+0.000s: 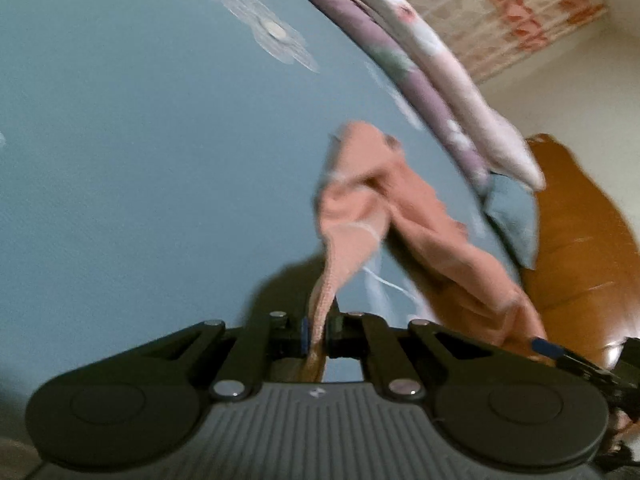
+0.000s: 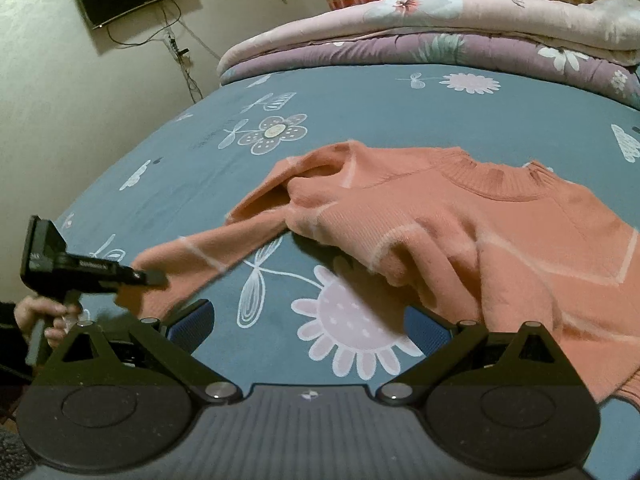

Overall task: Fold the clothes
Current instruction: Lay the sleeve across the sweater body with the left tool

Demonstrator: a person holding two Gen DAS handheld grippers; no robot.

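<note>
Viewing left wrist: left hand-held gripper (image 1: 318, 330) at lower centre of frame, fingers closed tight on a narrow end of the orange sweater (image 1: 368, 208); most likely the sleeve cuff.
Sweater, left wrist view: fabric runs up from the clamp toward centre right of the frame, bunched and blurred, lifted off the blue bed sheet (image 1: 140, 140).
Background, left wrist view: stacked quilts (image 1: 432, 92) arc across the upper right; wooden headboard (image 1: 580, 240) at far right.
Viewing right wrist: right hand-held gripper (image 2: 308, 330) at lower centre, fingers spread wide with nothing between them, hovering over a white flower print on the bed sheet (image 2: 360, 100).
Sweater, right wrist view: body (image 2: 480, 232) lies across centre and right of frame, collar toward the quilts (image 2: 420, 32), torso rumpled. One sleeve stretches to the lower left, its end held by the left hand-held gripper (image 2: 154, 278); a hand (image 2: 48, 316) holds that tool at the left edge.
Step in hand (judgement): sleeve being carried, probably to fold across the body; which stage of the fold cannot be settled.
Doing it well: keep the cuff clamped, sleeve taut and low. Free right hand-held gripper could pin or smooth the rumpled torso near the shoulder seam so the body does not drag.
Risk: knit stretches; a hard pull would shift the whole sweater.
</note>
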